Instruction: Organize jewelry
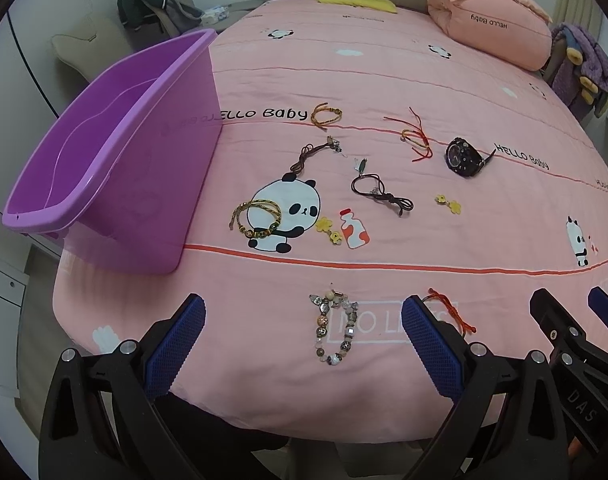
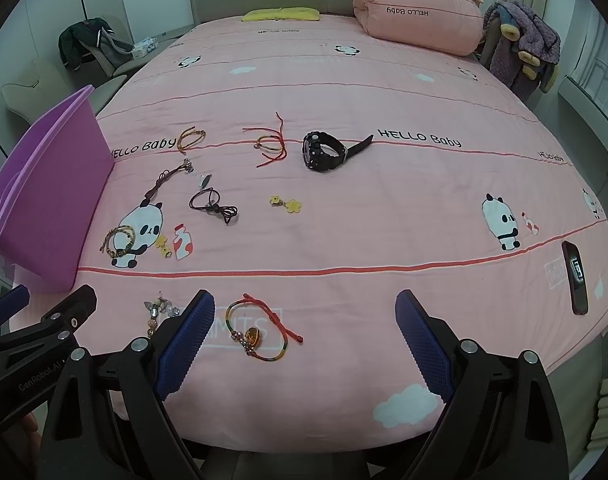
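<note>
Jewelry lies scattered on a pink bedspread. A beaded charm bracelet (image 1: pixel 332 326) lies between the open fingers of my left gripper (image 1: pixel 304 320), near the bed's front edge. A red and multicoloured cord bracelet (image 2: pixel 260 330) lies between the open fingers of my right gripper (image 2: pixel 305 314). Farther off are a black watch (image 2: pixel 323 151), red string bracelets (image 2: pixel 270 142), brown cord necklaces (image 1: pixel 383 192), yellow flower earrings (image 1: pixel 449 203), gold braided bracelets (image 1: pixel 258 218) and an orange braided bracelet (image 1: pixel 323 115). A purple plastic tub (image 1: pixel 104 152) stands at the left, nothing showing inside.
A folded pink quilt (image 2: pixel 415 20) and a yellow pillow (image 2: pixel 280 14) sit at the head of the bed. A dark phone-like device (image 2: pixel 575 276) lies at the right edge. Chairs with clothes (image 2: pixel 88 46) stand beside the bed on both sides.
</note>
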`<state>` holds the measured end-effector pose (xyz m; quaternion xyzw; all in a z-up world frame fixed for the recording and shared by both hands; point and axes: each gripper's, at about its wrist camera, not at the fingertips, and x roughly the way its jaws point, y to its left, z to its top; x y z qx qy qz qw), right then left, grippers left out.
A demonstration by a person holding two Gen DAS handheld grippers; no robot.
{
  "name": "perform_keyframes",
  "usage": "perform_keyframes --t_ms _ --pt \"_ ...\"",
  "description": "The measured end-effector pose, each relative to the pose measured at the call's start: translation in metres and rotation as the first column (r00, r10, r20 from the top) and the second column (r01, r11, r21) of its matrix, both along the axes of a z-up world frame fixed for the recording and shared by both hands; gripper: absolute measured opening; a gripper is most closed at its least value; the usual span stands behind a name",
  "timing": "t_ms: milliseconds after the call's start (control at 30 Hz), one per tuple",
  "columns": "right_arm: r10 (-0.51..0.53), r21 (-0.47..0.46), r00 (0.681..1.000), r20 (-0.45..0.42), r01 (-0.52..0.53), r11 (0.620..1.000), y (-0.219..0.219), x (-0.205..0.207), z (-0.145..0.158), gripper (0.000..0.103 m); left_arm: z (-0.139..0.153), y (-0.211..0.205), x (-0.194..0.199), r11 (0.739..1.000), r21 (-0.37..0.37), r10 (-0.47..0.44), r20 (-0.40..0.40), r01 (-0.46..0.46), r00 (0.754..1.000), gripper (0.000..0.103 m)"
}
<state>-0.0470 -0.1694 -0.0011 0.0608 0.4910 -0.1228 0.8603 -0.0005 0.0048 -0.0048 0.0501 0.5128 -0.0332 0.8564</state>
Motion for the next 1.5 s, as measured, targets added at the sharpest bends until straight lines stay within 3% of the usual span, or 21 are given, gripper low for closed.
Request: perform_keyframes --t_ms 1500 --pt "0.008 0.001 1.000 -0.003 -0.008 1.000 0.0026 0.0005 -0.0018 0.088 0.0018 0.0011 -0.0013 1.000 0.004 0.002 0.005 -0.002 1.000 0.097"
